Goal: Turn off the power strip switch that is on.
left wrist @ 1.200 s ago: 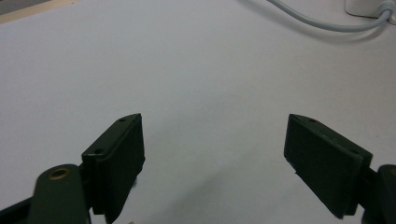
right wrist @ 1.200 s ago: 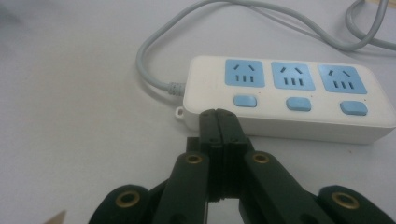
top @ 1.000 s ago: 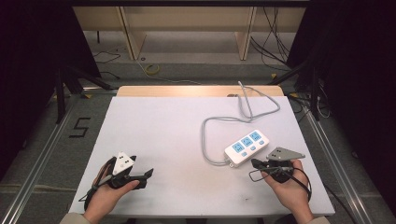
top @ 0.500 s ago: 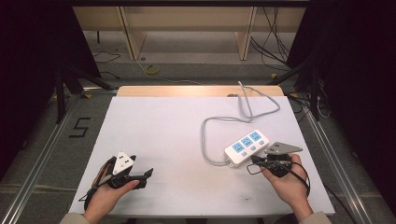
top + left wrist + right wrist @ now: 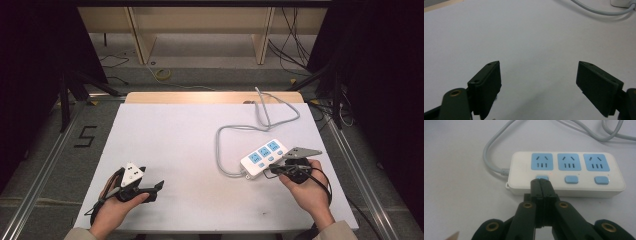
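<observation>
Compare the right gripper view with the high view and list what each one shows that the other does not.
Right gripper view alone: the shut right gripper with its tip at the first small blue switch of the white three-outlet power strip, whose slot patterns read clearly.

High view alone: the open left gripper apart at the near left, both hands, and the white rectangular table whole.

Both: the strip and its grey cable.
</observation>
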Motion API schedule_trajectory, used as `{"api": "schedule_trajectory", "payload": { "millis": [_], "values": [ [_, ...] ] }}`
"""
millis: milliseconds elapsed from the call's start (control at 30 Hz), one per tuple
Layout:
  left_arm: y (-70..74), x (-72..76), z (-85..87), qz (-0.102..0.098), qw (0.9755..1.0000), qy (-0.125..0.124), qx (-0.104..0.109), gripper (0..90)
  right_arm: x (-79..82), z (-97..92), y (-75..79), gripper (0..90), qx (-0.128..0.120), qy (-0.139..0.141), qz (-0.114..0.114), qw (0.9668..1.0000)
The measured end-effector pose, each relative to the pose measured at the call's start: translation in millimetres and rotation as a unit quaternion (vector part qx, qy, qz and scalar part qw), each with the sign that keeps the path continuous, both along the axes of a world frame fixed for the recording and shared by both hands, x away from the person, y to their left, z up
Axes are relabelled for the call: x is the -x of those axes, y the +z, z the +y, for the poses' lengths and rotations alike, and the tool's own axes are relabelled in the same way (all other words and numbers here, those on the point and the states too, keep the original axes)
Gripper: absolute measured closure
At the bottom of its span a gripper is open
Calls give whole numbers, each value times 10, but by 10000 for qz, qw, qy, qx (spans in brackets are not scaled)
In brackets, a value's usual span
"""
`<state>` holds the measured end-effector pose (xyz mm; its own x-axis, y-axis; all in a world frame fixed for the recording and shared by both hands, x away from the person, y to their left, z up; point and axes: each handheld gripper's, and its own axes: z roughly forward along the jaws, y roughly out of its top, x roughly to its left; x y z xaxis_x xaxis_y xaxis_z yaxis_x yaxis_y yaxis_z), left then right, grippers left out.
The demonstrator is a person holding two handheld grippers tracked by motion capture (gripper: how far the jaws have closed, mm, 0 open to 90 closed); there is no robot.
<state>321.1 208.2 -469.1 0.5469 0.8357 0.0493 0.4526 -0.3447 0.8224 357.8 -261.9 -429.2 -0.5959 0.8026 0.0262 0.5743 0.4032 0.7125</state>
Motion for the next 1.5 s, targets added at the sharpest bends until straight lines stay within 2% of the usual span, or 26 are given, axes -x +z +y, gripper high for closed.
{"api": "schedule_trajectory", "payload": {
  "millis": [733,1233,1500],
  "values": [
    [-3,-5,-1,-3,10000,-1,-12,200,-146,45,97,900,153,-23,220,9996],
    [-7,-9,-4,-6,10000,5,-11,200,-295,126,149,900,330,11,570,9978],
    [-7,-11,-5,-9,10000,6,-21,200,-346,151,155,900,400,24,673,9969]
  ]
}}
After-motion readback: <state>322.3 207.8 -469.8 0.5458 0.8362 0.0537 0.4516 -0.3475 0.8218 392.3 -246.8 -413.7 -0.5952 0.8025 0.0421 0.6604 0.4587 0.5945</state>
